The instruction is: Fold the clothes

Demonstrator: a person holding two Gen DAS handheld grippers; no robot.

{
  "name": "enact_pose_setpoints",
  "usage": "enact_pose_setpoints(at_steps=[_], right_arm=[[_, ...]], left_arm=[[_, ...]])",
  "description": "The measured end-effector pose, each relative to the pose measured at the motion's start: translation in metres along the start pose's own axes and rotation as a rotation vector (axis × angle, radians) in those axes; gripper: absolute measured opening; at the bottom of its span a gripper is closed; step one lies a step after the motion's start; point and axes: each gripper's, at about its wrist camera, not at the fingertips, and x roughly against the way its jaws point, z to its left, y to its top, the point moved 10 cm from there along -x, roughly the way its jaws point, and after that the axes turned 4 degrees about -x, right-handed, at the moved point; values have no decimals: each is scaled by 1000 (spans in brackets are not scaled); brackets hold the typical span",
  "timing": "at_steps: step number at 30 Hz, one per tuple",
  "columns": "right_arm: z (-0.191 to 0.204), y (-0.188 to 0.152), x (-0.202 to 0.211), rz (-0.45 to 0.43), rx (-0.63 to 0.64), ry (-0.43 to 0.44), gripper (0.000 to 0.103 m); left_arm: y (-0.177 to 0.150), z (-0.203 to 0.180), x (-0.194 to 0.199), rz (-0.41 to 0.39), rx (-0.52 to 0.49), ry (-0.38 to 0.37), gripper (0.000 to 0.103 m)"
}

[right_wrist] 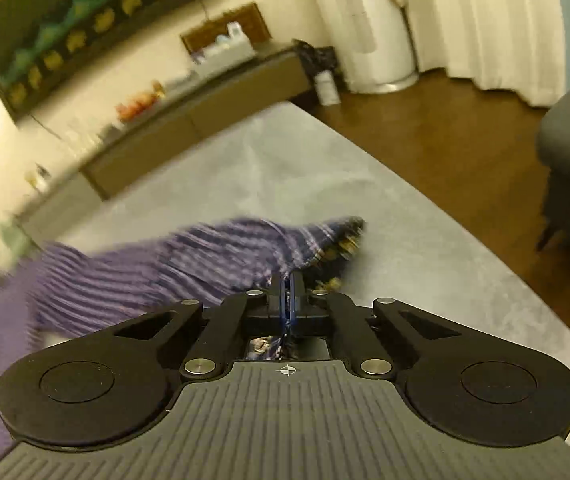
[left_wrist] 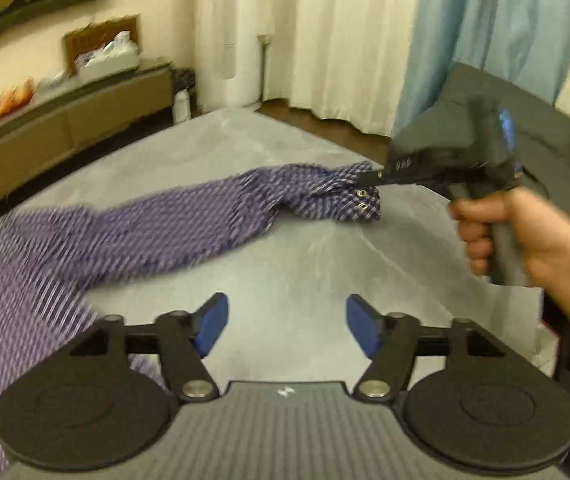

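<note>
the shirt (left_wrist: 133, 232), a purple checked garment, lies stretched across the grey worktop (left_wrist: 285, 272). its body is bunched at the left edge of the left wrist view, and one sleeve (left_wrist: 317, 196) runs out to the right toward the far corner.

right gripper (left_wrist: 371, 176): clenched on the cuff end of the sleeve, close to the snap fasteners (left_wrist: 361, 199). in the right wrist view the jaws are fully together with purple cloth pinched between them and showing behind the pads. the grasp sits at the cuff because that is the end point of the sleeve; holding it there lets the whole sleeve be drawn straight or carried over the body in one move. a person's hand (left_wrist: 525, 248) holds the handle of this gripper.

left gripper (left_wrist: 287, 326): released. its blue pads (left_wrist: 215, 322) stand apart over bare worktop, and no cloth is between them. it is near the shirt body but not touching it.

judged step: sleeve control, early in the fold, since the garment is not yet flat or squared. the free gripper is likely needed on the body or shoulder to anchor the cloth while the sleeve is pulled.

risk: both views are motion-blurred, so the exact lie of the body fabric cannot be told. a thin pinch near the fasteners may slip under tension.
</note>
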Motion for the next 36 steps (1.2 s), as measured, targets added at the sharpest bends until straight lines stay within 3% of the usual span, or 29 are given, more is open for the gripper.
enact_pose_setpoints(at_steps=[2,9,12,17,18,20,21,24,27,32,34,36], right_arm=[[15,4,12,-15,5,41,0],[23,2,6,19,-60,128,0],[23,0,7,38,-103,176,0],[26,3,8,51,-150,242,0],[25,3,7,55,-152,246,0],[22,4,4,58,-152,243,0],[20,5,4,54,-160,243,0],[8,16,14,-4,-209,234,16],[3,28,39,-99,-209,189,51],[28,15,80,-133,-61,123,54],[53,-2,92,-112,35,116,63],[89,-33,97,-67,137,146,74]], left_arm=[[11,-9,-27,-24,-74,48,71],[37,-61,-97,-68,-248,65,72],[42,-84,-117,-122,-383,108,77],[47,-118,-154,-195,-612,184,77],[48,-120,-161,-190,-625,199,71],[50,-122,-175,-168,-639,228,28],[52,-119,-179,-156,-613,233,8],[66,-93,-165,-173,-460,250,5],[86,-57,-134,-231,-284,278,5],[115,83,-5,-411,264,326,5],[105,153,60,-500,461,389,5],[87,215,120,-566,591,486,5]])
